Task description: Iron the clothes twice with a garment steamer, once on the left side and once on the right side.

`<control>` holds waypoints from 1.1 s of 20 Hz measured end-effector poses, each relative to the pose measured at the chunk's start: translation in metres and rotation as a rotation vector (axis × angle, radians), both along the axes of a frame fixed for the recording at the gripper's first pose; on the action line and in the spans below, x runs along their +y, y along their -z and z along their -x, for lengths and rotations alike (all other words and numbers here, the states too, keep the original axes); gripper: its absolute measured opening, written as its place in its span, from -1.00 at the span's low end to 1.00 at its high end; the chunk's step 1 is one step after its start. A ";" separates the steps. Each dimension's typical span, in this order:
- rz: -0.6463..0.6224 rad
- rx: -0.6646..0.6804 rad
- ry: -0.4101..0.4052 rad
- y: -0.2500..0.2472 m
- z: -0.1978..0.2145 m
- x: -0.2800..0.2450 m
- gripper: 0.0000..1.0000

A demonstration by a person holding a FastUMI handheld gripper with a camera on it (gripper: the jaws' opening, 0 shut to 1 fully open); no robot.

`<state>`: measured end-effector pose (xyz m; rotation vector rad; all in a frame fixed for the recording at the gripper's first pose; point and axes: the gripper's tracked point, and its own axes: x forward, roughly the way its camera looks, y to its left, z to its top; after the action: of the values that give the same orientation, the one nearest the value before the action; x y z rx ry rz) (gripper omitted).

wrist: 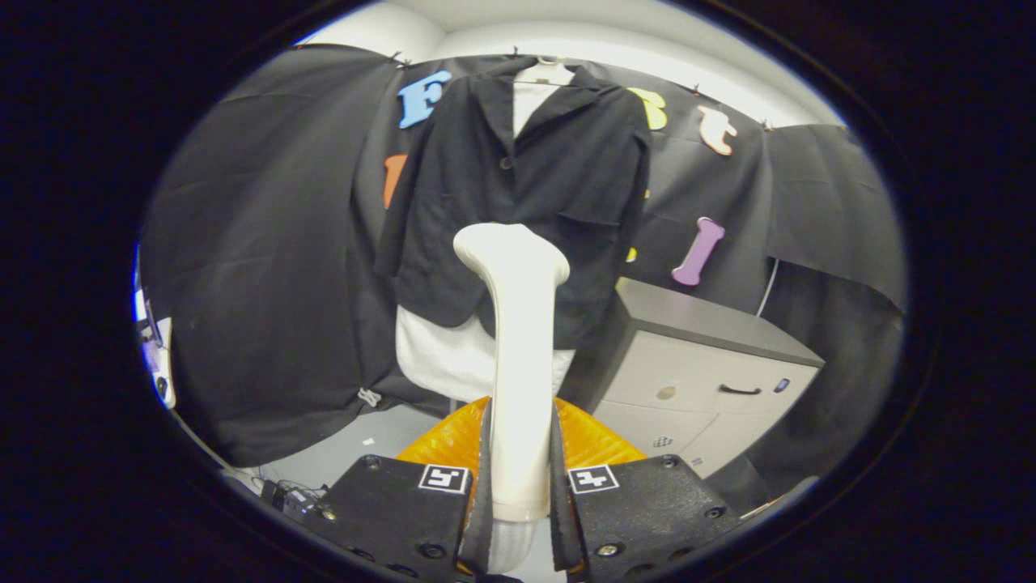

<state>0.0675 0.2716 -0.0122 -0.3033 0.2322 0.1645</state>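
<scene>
Claw (521,453) pinching white steamer (518,356) upright; black jacket (526,194) hangs beyond at twelve o'clock, cabinet (704,372) edge at two.

i count 1 garment steamer (518,324) | 1 black jacket (534,186) | 1 white garment (453,356) under it | 1 hanger (546,73) | 1 cabinet (696,356), 2 drawers

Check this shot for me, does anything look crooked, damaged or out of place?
Nothing stands out. The hand-held gripper is shut on the garment steamer, which stands upright between its fingers. Beyond it, the black jacket hangs straight on its hanger over a white garment, beside the cabinet.
</scene>
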 end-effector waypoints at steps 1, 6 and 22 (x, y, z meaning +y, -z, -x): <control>-0.011 0.002 0.019 -0.004 0.004 -0.010 -0.37; -0.050 -0.005 0.091 -0.024 0.019 -0.062 -0.37; -0.101 0.053 0.131 -0.032 0.052 -0.226 -0.37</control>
<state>0.0159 0.0453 0.0194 -0.1831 0.2944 0.0544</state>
